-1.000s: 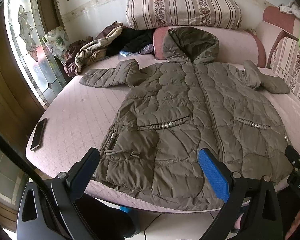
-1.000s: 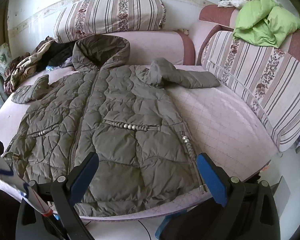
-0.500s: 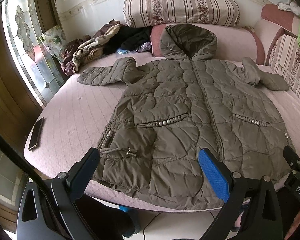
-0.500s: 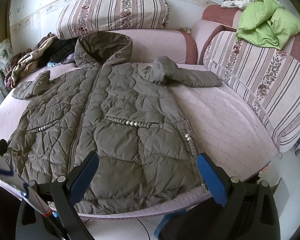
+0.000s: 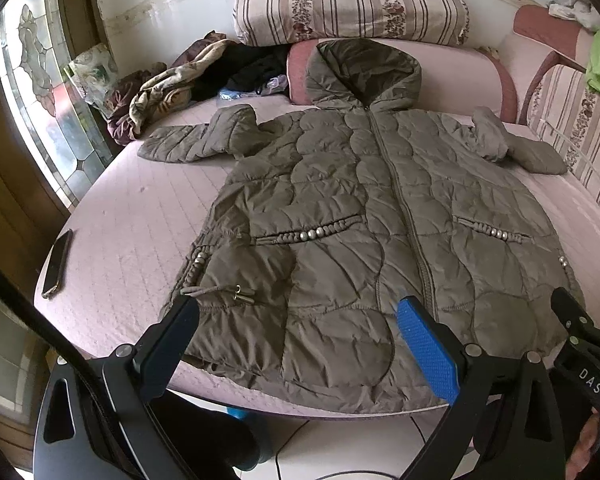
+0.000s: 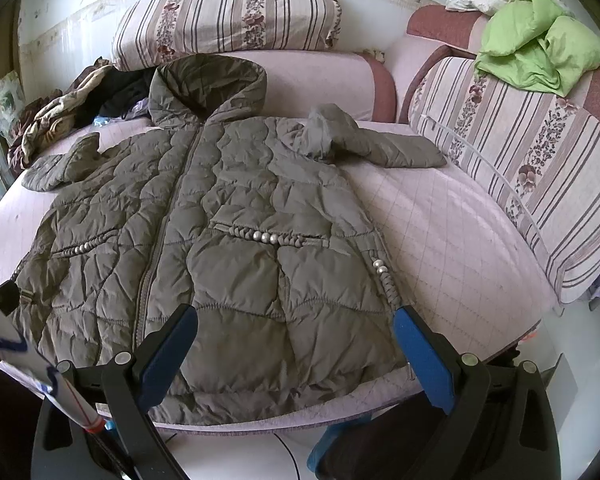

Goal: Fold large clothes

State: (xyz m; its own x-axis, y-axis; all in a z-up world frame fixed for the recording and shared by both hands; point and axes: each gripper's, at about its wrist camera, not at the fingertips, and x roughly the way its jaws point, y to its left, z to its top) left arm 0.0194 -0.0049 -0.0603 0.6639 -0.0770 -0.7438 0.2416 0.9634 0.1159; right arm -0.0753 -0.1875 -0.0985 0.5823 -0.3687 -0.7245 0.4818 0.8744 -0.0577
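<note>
The coat (image 5: pixel 364 232) lies front-up and zipped on the bed (image 5: pixel 140 232), filling the middle of both views, hood (image 5: pixel 364 72) propped against the bolster at the top and hem along the near edge at the bottom. Nothing is folded yet, by the look of it: both sleeves stick out sideways, the left sleeve (image 5: pixel 196 140) toward the upper left of the left view, the right sleeve (image 6: pixel 384 144) toward the upper right of the right view. The left claw (image 5: pixel 296 340) hangs over the hem's left half with its jaws wide and holding nothing; the right claw (image 6: pixel 296 340) hangs likewise over the right half, wide and holding nothing. A sensible first step is probably to bring the sleeves in across the chest, each claw reaching up the frame to its own cuff. Pinch only the cuff's outer layer of quilting (puffy down springs back, so a shallow bite may slip) and lay each sleeve flat before letting go. Press trapped air out toward the hem as the fold goes on, or the bundle will likely balloon open. The phone (image 5: pixel 58 264) near the bed's left edge is well apart from the coat, though a dragged sleeve could nudge it. The clothes pile (image 5: pixel 168 88) at upper left is best left alone.
</note>
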